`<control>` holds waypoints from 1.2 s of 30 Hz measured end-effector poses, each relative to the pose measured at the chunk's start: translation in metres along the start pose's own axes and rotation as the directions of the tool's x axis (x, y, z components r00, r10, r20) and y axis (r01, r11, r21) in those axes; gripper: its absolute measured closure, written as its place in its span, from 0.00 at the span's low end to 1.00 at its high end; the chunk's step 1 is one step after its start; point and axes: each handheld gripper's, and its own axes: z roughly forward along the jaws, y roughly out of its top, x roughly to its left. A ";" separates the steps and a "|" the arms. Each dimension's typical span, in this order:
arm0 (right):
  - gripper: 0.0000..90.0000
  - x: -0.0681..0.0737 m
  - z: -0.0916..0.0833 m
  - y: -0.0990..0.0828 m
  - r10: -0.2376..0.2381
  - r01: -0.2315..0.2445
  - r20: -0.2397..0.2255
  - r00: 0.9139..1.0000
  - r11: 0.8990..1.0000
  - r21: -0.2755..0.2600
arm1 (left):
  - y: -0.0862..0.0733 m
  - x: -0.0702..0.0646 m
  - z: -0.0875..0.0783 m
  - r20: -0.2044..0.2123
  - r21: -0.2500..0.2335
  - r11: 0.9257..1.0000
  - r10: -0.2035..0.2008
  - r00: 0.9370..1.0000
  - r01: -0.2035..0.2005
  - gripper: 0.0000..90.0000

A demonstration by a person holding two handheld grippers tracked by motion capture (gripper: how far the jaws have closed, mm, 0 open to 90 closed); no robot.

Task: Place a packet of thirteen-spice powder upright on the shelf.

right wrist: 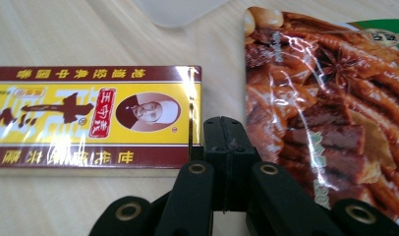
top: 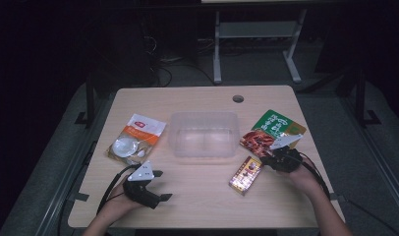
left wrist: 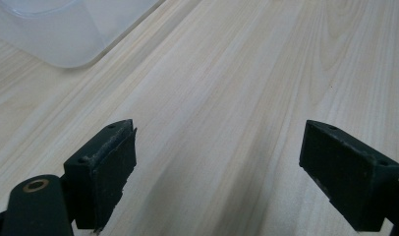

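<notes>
My right gripper (top: 264, 158) (right wrist: 230, 133) is shut, its jaws pressed together with nothing visible between them. It sits low over the table in the gap between a yellow and maroon box (top: 245, 175) (right wrist: 89, 123) and a brown and green snack pouch (top: 271, 132) (right wrist: 325, 98). My left gripper (top: 164, 185) (left wrist: 217, 172) is open over bare wood at the front left, with nothing between its jaws. A clear plastic container (top: 203, 147) (left wrist: 55, 29) stands in the middle of the table, ahead of the left gripper.
A white and orange packet (top: 136, 137) lies left of the container. The wooden table (top: 197, 196) has a round cable hole (top: 238, 98) near its far edge. Beyond the table stand dark floor and metal frame legs.
</notes>
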 end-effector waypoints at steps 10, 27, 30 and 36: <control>1.00 0.020 -0.009 -0.006 -0.026 0.027 -0.040 0.999 0.999 0.022 | 0.000 0.001 -0.001 0.000 -0.002 1.000 0.001 1.000 -0.001 0.15; 1.00 0.053 -0.022 -0.022 -0.067 0.071 -0.143 0.987 0.997 0.017 | 0.002 -0.002 0.001 0.008 0.000 1.000 0.007 1.000 -0.007 0.15; 1.00 0.058 -0.021 -0.019 -0.084 0.088 -0.160 0.984 0.996 0.017 | 0.002 -0.002 0.001 0.008 0.000 1.000 0.007 1.000 -0.007 0.15; 1.00 0.065 -0.018 -0.016 -0.105 0.108 -0.200 0.974 0.994 0.008 | 0.002 -0.002 0.001 0.009 0.002 1.000 0.009 1.000 -0.010 0.15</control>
